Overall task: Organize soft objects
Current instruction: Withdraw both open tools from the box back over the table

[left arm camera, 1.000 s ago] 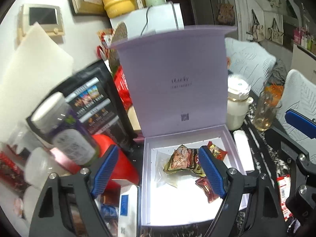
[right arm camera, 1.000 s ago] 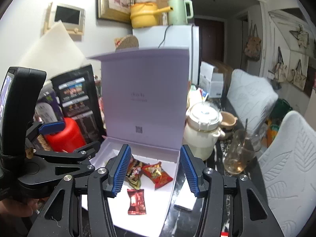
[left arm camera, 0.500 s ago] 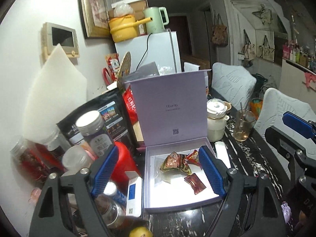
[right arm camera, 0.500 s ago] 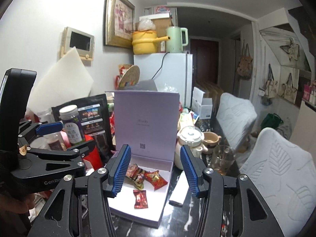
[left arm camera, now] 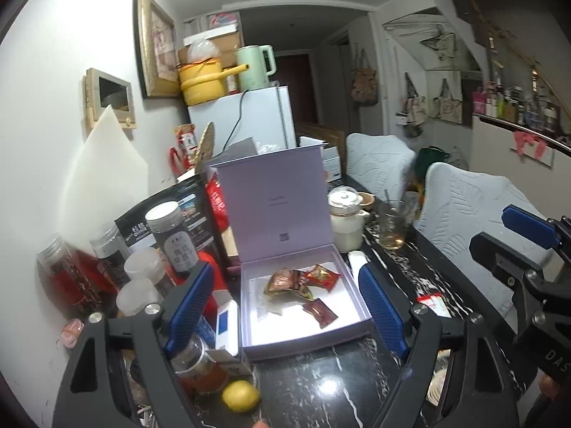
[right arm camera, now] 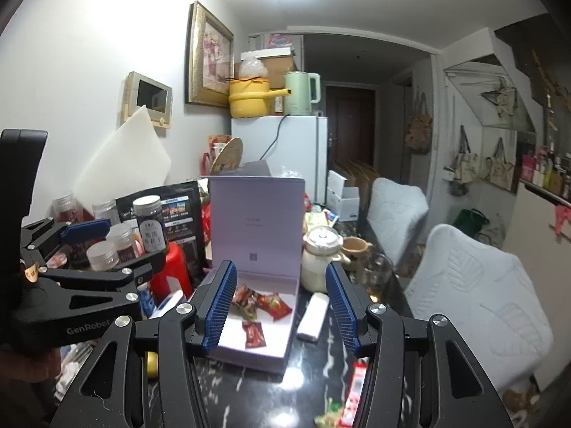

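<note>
A lilac gift box point(left arm camera: 351, 278) point(right arm camera: 291, 324) stands on the black marble table with its lid upright. Inside lie several snack packets: a brown-green one point(left arm camera: 285, 281) point(right arm camera: 244, 297), a red one point(left arm camera: 323, 275) point(right arm camera: 276, 305) and a dark red one point(left arm camera: 320, 313) point(right arm camera: 254, 333). My left gripper point(left arm camera: 285, 308) is open and empty, held back from the box's front. My right gripper point(right arm camera: 282, 306) is open and empty, also back from the box. The right gripper also shows at the right edge of the left wrist view point(left arm camera: 528, 249). More packets point(right arm camera: 351, 392) lie on the table by the right gripper.
Left of the box stand jars point(left arm camera: 175, 239), a red container point(right arm camera: 169, 274), a black bag point(right arm camera: 178, 210) and a white carton point(left arm camera: 226, 324). A lemon point(left arm camera: 241, 396) lies near front. A white pot point(left arm camera: 344, 221), a glass point(left arm camera: 392, 224) and a white packet point(right arm camera: 314, 315) are right. White chairs point(right arm camera: 474, 296) flank the table.
Both grippers have pulled back and up from the box, so it looks smaller and farther. Both stayed open and empty. The packets in the box have not moved.
</note>
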{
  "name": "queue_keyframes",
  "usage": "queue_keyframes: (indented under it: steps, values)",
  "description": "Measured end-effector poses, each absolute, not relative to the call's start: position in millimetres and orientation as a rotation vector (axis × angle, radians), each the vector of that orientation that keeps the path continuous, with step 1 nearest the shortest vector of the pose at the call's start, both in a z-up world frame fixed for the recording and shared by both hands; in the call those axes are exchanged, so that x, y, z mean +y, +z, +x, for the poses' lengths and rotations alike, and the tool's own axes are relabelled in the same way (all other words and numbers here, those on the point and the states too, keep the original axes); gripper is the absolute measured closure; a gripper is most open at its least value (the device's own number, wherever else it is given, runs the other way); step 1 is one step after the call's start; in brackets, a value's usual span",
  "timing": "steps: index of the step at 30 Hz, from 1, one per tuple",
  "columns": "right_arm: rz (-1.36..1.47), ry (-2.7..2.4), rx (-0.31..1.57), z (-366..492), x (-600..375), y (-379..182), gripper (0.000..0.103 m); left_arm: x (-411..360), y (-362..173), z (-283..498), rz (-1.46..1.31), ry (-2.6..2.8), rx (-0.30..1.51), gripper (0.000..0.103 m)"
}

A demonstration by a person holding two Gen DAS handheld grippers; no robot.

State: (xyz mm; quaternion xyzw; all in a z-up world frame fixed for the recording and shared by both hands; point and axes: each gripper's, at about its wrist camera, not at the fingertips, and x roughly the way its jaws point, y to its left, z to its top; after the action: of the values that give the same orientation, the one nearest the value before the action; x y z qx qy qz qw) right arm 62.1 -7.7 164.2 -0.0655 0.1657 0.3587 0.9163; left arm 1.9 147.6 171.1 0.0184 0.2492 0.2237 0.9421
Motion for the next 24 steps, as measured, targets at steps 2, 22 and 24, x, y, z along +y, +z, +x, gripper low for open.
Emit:
queue_keyframes:
  steps: [2,22,24]
  values:
    - [-0.128,0.723,0.335,49.4,-19.7,160.4,0.043,138.6,167.4,-5.9,0.048,0.441,0.505,0.02]
    - [-0.091,0.568,0.429,-18.3,-102.8,100.9,0.035,66.9,99.8,-33.9,0.023,0.228,0.627,0.02]
    - [-0.093,0.549,0.445,-22.4,-110.9,91.2,0.035,63.1,88.7,-33.6,0.019,0.218,0.651,0.02]
